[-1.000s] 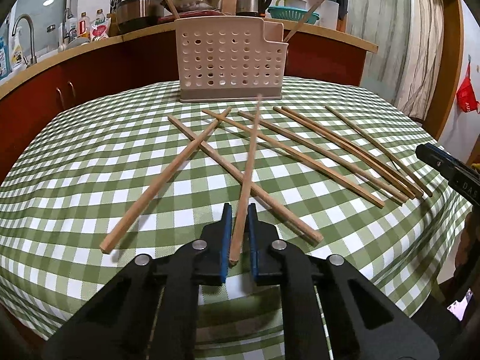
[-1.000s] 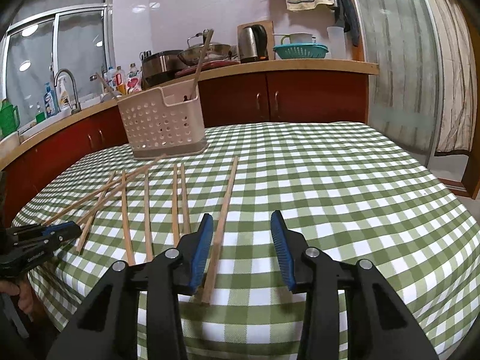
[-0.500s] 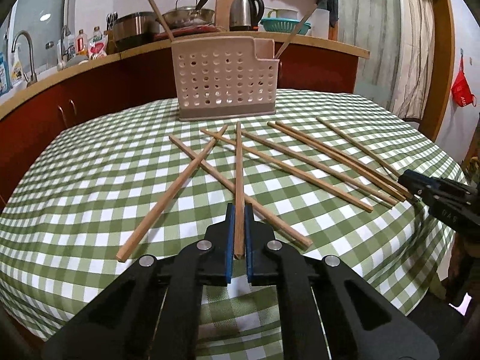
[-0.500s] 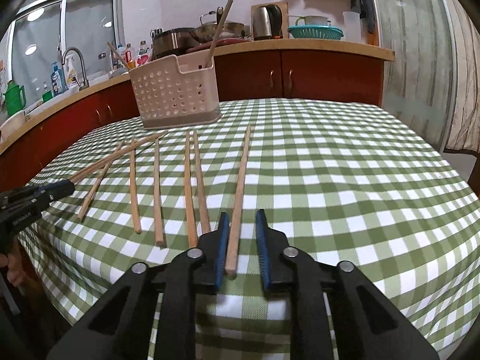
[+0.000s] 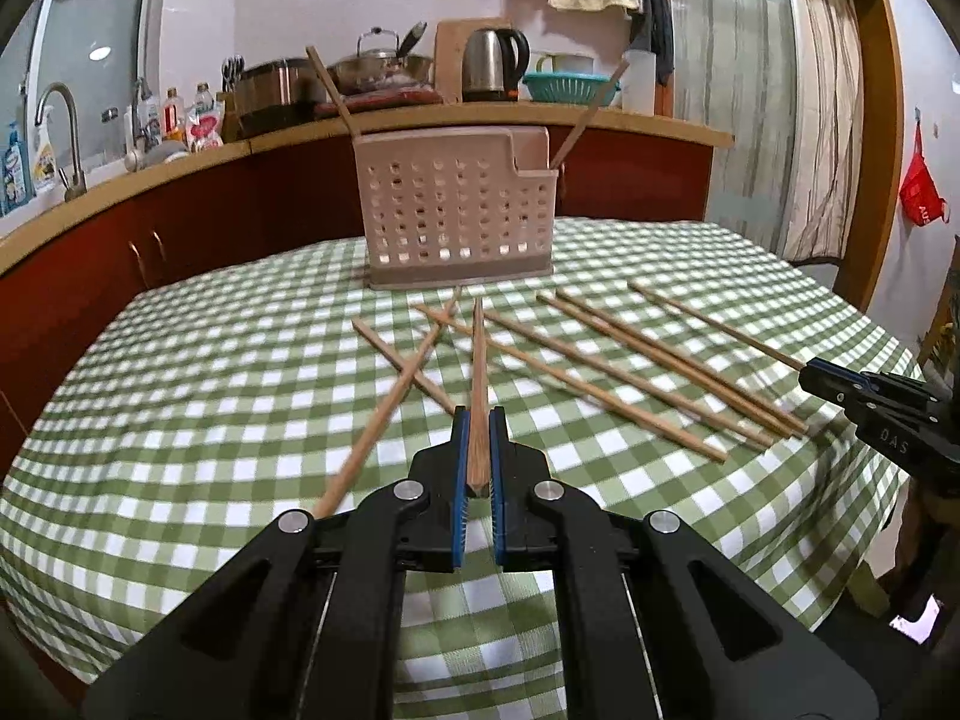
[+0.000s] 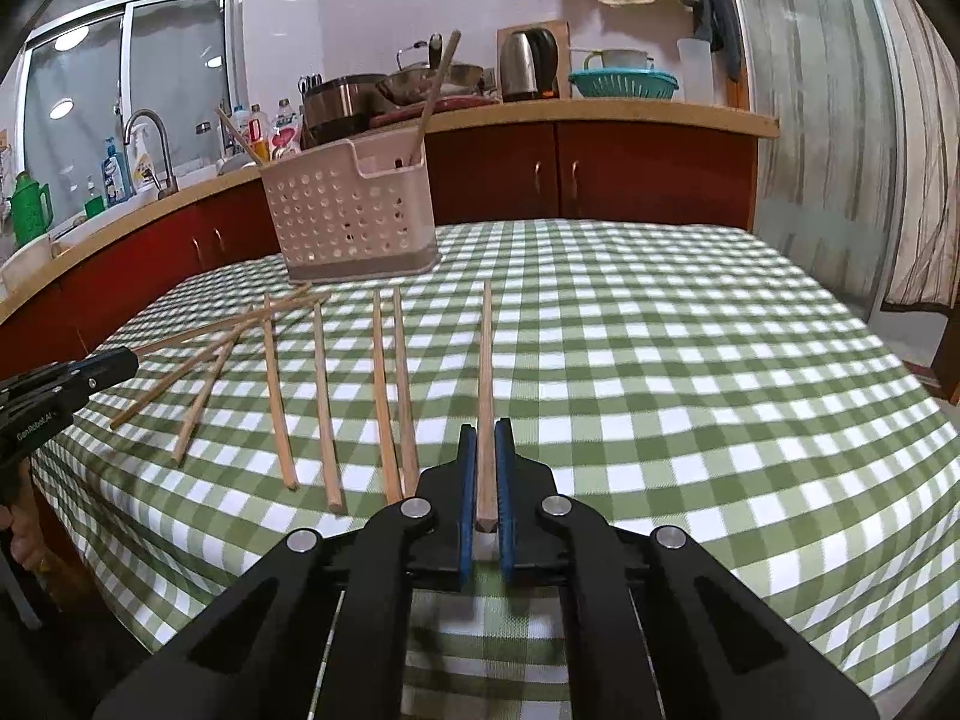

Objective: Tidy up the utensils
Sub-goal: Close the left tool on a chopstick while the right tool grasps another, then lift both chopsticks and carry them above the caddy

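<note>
With both sets of black two-finger tongs clamped on a stick each, the step in hand looks like lift-and-carry to the holder.

Left tongs (image 5: 477,450): blue-lined pads pressed together on the near end of a light wooden chopstick (image 5: 478,372). Its tip points ahead toward the beige perforated plastic utensil basket (image 5: 459,219), and its far part appears raised off the green-and-white checked tablecloth (image 5: 210,372).

Right tongs (image 6: 486,468): pads closed on the butt end of another wooden chopstick (image 6: 485,372), which runs straight ahead. I judge it's still lying on the cloth; lift not begun.

Basket sits dead ahead of the left tongs, ahead and left of the right ones, at the far side of the table. Two sticks already stand in it.

Loose chopsticks: a crossed pair (image 5: 414,360) just ahead-left of the left tongs, and several roughly parallel ones (image 5: 660,360) between the two tongs.

How to do it well, my read:
- Grip is at the very end, so the long free length will lever and droop. Keep the squeeze firm and don't whip.
- Lift clear before moving forward, or the tips will snag the crossed pair.
- Tilt each stick toward vertical only once it's above the basket rim, then lower it tip first.
- Release only after the tip is well inside a compartment.
- Stagger the two hands at the basket since the opening is narrow.
</note>
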A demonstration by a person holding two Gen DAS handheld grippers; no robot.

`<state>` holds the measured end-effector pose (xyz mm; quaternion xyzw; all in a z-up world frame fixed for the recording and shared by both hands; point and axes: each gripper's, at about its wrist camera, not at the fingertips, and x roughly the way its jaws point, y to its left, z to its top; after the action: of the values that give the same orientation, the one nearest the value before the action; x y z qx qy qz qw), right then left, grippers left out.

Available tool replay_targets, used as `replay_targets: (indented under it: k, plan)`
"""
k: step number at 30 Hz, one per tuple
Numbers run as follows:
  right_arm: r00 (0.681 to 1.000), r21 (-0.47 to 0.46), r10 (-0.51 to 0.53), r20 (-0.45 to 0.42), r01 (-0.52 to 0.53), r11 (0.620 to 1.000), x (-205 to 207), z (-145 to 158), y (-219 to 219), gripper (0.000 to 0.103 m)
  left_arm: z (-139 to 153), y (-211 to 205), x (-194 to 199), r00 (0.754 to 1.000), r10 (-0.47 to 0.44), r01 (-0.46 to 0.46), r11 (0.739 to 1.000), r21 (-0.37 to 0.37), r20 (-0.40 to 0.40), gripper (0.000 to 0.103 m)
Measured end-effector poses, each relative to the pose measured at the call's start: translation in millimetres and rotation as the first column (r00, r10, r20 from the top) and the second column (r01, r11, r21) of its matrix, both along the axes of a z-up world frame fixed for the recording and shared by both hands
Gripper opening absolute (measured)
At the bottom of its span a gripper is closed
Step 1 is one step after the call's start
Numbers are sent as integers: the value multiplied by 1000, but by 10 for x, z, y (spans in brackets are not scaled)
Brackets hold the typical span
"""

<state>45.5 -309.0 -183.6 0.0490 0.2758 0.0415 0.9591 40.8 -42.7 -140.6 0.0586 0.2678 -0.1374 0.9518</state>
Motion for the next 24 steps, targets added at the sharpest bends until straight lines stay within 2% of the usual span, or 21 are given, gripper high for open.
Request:
replay_targets:
  k: [9,24]
  plan:
    - [997,-26,-2,72,4,1000,-41,312,52,7,262,36,-55,998,1,1,1000,-24,58,6]
    - [992,-18,10,125,-8,1000,-66,651,121,7,548,174,-33,991,29,-21,998,-61,129,6]
